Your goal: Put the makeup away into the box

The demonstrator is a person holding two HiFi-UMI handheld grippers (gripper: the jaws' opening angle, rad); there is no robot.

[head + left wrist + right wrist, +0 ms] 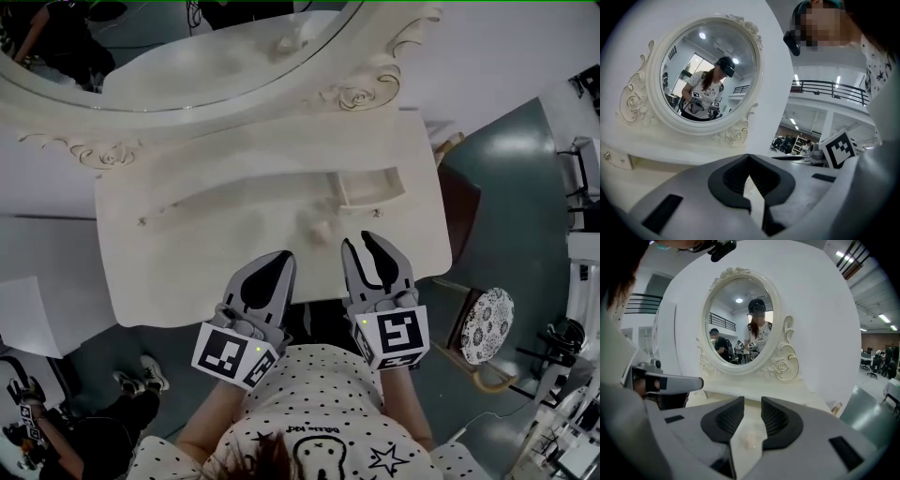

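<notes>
Cream counter (187, 253) below an oval mirror (187, 47). The right gripper (359, 240) has its jaws apart and presses on nothing. A small pale makeup piece (319, 228) lies on the counter just beyond and left of its tips, showing through the gap in the right gripper view. The left gripper (281, 258) is closed and empty, near the front edge.

Step in hand, as judged: reaching for the piece. The next move calls for straddling it and closing gently, then carrying it to the small open compartment (370, 192) on the far ledge, probably the box. Nothing blocks the way; a patterned stool (487, 323) stands on the floor to the right.
</notes>
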